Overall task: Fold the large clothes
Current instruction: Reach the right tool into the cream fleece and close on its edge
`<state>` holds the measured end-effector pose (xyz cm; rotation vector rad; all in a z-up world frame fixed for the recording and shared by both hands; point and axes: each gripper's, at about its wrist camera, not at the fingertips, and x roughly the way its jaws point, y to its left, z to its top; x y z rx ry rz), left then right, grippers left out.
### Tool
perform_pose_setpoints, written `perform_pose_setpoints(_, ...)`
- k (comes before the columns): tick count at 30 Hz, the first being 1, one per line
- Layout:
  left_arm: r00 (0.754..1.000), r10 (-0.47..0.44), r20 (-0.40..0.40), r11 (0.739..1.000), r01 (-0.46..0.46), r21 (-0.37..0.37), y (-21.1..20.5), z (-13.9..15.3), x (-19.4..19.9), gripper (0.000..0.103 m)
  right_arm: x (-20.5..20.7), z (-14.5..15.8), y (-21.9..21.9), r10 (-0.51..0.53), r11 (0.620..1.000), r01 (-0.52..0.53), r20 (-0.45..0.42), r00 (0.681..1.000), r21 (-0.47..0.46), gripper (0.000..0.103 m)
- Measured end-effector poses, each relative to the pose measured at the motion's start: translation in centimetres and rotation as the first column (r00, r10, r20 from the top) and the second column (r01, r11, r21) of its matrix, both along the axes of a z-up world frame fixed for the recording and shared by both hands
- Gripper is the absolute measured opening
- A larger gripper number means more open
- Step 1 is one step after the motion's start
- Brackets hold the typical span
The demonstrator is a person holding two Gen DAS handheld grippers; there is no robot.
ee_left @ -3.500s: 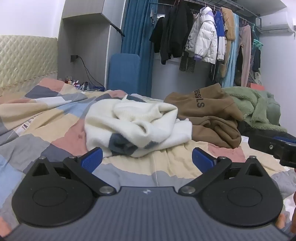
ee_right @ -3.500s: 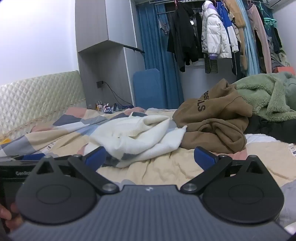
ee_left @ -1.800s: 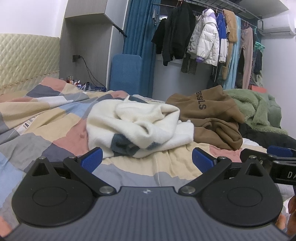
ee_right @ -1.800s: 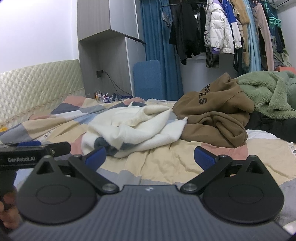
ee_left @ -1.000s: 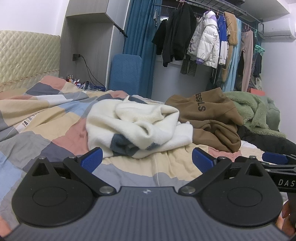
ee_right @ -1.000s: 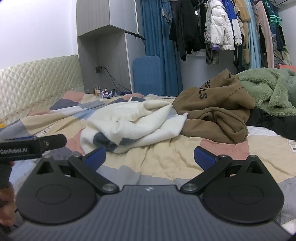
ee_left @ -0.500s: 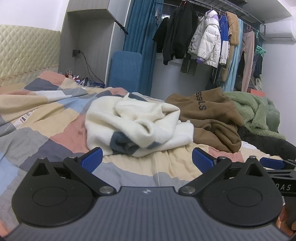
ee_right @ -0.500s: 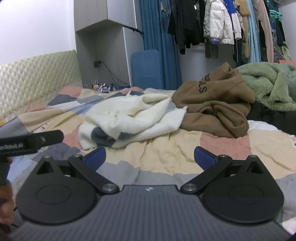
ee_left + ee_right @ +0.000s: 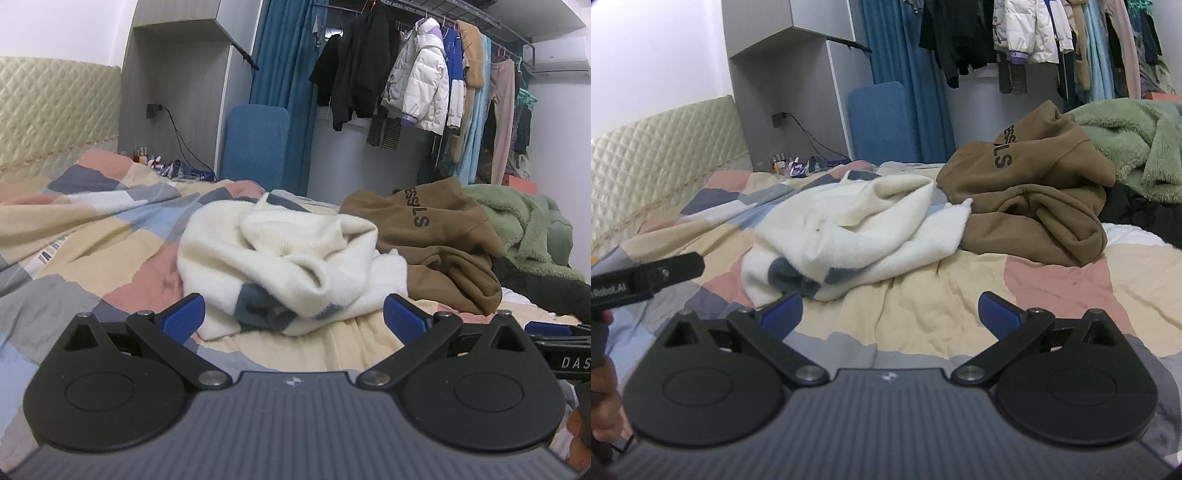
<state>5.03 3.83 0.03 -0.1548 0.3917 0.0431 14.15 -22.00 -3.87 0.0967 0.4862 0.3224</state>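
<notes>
A crumpled cream sweater with grey-blue patches [image 9: 288, 258] [image 9: 857, 229] lies in a heap on the patchwork bed cover [image 9: 92, 258] [image 9: 960, 306]. A brown hoodie with dark lettering [image 9: 436, 236] [image 9: 1034, 192] is bunched just right of it, touching it. My left gripper [image 9: 293, 317] is open and empty, just short of the sweater's near edge. My right gripper [image 9: 890, 310] is open and empty, over the bare cover in front of the sweater. The left gripper's side shows in the right wrist view [image 9: 646, 280].
A green fleece [image 9: 524, 229] [image 9: 1137, 140] and a dark garment [image 9: 546, 291] lie at the right. A quilted headboard [image 9: 657, 155] runs along the left. A grey cabinet [image 9: 177, 92], blue curtain [image 9: 280, 74] and rack of hanging coats [image 9: 406, 81] stand behind the bed.
Both grippers have moved forward towards the sweater, and the right one has tilted down. Both stay open. The clothes have not moved.
</notes>
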Motion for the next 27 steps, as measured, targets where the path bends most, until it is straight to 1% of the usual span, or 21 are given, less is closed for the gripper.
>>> perform_pose_setpoints(3, 1.0, 0.003, -0.001, 1.0, -0.003, -0.027, 1.1, -0.1, 1.5, 0.103, 1.1, -0.2, 0.0, -0.001, 1.0, 0.002, -0.033, 0.999, 0.021, 0.103)
perform_pose_setpoints(5, 1.0, 0.016, -0.003, 0.999, -0.016, -0.03, 1.8, -0.5, 2.9, 0.103, 2.0, -0.2, 0.3, 0.031, 0.999, -0.028, -0.049, 0.998, 0.046, 0.103)
perform_pose_setpoints(8, 0.999, 0.03, -0.013, 0.999, -0.03, -0.013, 2.9, -1.0, 5.4, 0.103, 4.1, 0.1, 1.2, 0.056, 0.996, -0.05, -0.077, 0.995, 0.08, 0.103)
perform_pose_setpoints(11, 0.999, 0.043, -0.026, 0.999, -0.043, -0.002, 4.1, -1.8, 7.9, 0.103, 6.1, 0.4, 2.0, 0.075, 0.99, -0.065, -0.077, 0.994, 0.121, 0.103)
perform_pose_setpoints(16, 0.998, 0.049, -0.048, 0.997, -0.052, -0.057, 6.5, -2.9, 12.2, 0.103, 10.7, 0.2, 3.7, 0.088, 0.979, -0.07, -0.088, 0.992, 0.192, 0.103)
perform_pose_setpoints(20, 0.997, 0.052, -0.058, 0.996, -0.056, -0.066, 7.5, -4.2, 14.1, 0.103, 15.3, -0.4, 5.6, 0.118, 0.964, -0.094, -0.084, 0.99, 0.248, 0.103)
perform_pose_setpoints(21, 0.997, 0.056, -0.059, 0.995, -0.06, -0.074, 7.8, -4.5, 14.4, 0.103, 16.6, -0.6, 6.1, 0.122, 0.96, -0.097, -0.081, 0.989, 0.263, 0.102)
perform_pose_setpoints(22, 0.996, 0.057, -0.064, 0.995, -0.062, -0.083, 8.1, -4.9, 14.7, 0.103, 17.7, -0.7, 6.6, 0.126, 0.957, -0.1, -0.079, 0.989, 0.273, 0.098)
perform_pose_setpoints(25, 0.996, 0.05, -0.075, 0.992, -0.058, -0.112, 9.0, -6.0, 15.6, 0.103, 21.7, -1.7, 8.4, 0.127, 0.955, -0.095, -0.097, 0.987, 0.281, 0.096)
perform_pose_setpoints(26, 0.996, 0.048, -0.075, 0.991, -0.057, -0.119, 9.2, -6.4, 15.9, 0.103, 22.6, -2.0, 8.8, 0.123, 0.955, -0.089, -0.106, 0.987, 0.283, 0.091)
perform_pose_setpoints(27, 0.996, 0.048, -0.076, 0.991, -0.057, -0.125, 9.5, -6.8, 16.2, 0.103, 24.0, -2.4, 9.3, 0.116, 0.955, -0.077, -0.123, 0.986, 0.287, 0.083)
